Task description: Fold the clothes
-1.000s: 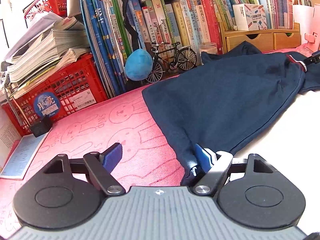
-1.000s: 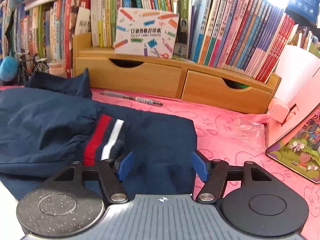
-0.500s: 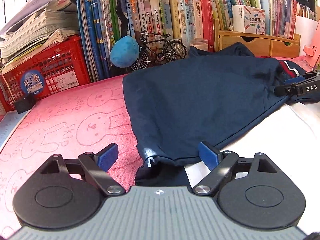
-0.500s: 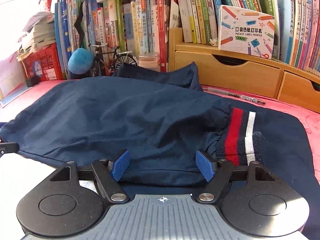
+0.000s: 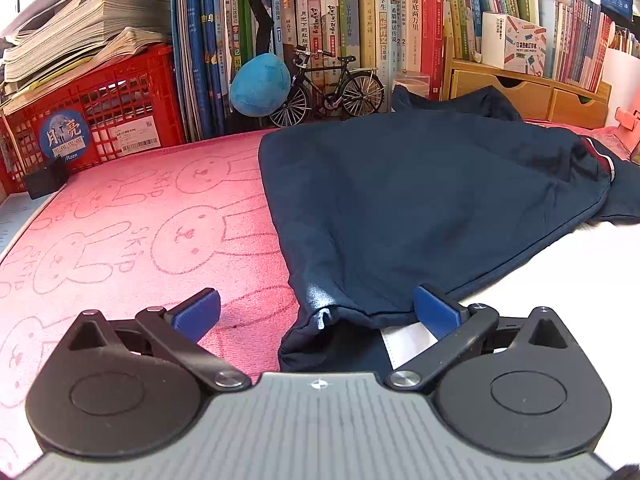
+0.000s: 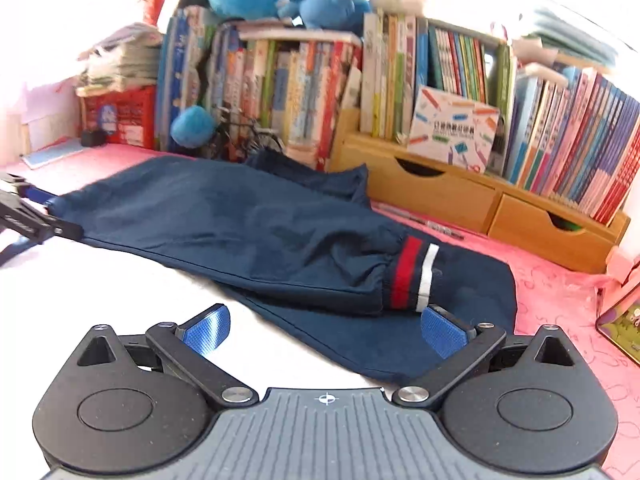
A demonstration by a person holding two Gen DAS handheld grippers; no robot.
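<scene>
Left wrist view: the left claw is hanging released over the navy garment, lying on the pink worktop.

Right wrist view: the right claw is gaping, just before the garment's striped cuff.

Packed bookshelf behind a pink rabbit-print cloth; wooden drawer unit; bright glare.

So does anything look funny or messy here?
A bit. The navy garment isn't neat: its sleeve with the striped cuff lies slanted across the body, and another part is bunched up at the back by the books. A pen lies loose on the pink cloth beside it. Nothing looks spilled or torn.
</scene>
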